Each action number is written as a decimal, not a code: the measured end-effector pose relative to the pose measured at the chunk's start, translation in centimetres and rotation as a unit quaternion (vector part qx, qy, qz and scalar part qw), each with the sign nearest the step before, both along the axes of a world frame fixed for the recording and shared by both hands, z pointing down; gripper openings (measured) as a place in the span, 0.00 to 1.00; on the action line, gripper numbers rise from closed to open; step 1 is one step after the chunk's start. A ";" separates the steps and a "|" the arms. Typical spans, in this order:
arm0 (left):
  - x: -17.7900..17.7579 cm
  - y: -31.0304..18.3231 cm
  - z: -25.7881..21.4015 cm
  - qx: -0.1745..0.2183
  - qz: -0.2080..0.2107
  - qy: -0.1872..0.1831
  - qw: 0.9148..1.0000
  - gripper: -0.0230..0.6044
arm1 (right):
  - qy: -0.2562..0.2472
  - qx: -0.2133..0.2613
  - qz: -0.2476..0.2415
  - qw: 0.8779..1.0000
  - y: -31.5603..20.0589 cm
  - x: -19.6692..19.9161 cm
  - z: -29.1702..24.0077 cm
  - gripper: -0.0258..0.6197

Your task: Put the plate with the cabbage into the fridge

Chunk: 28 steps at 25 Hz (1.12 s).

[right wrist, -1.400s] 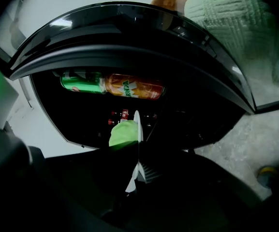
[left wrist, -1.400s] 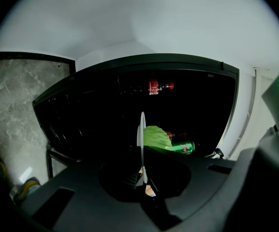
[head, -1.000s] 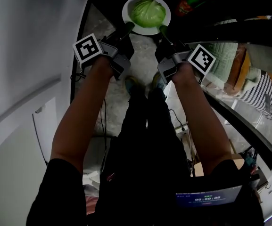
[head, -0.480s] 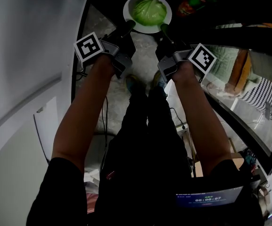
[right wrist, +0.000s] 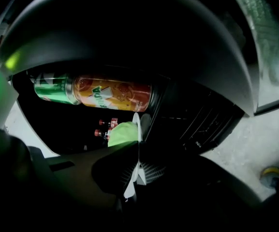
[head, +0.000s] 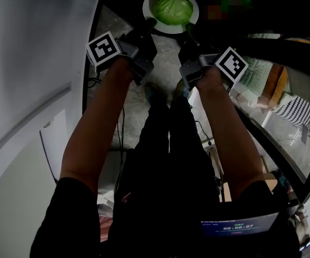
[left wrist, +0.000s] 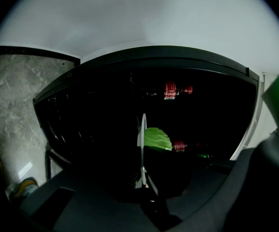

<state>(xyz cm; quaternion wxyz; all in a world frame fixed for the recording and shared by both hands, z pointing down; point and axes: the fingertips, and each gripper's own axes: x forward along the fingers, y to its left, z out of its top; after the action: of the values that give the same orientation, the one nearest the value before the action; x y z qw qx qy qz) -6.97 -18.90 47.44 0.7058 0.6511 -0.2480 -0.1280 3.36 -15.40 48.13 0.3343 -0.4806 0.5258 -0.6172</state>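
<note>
The open fridge (left wrist: 95,110) lies dark ahead. At its mouth the white plate (head: 148,4) is held level, the left gripper (head: 148,24) clamped on its left rim and the right gripper (head: 188,30) on its right. The cabbage (head: 172,7) sits at the plate's middle.

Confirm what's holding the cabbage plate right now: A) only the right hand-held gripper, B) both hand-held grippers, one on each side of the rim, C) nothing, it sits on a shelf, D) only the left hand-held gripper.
B: the left hand-held gripper and right hand-held gripper each have jaws shut on the plate rim, with the cabbage between them.
</note>
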 end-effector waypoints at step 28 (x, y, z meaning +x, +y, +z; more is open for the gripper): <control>-3.1 0.5 -2.3 0.242 0.038 -0.231 0.942 0.06 | 0.280 0.028 -0.068 0.957 3.4 -0.5 -1.4 0.05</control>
<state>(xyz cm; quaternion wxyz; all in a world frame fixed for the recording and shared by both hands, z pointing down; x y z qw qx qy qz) -10.09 -18.42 45.17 0.4544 0.8228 -0.3413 -0.0032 2.87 -12.03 46.71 0.1439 -0.5876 0.6467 -0.4645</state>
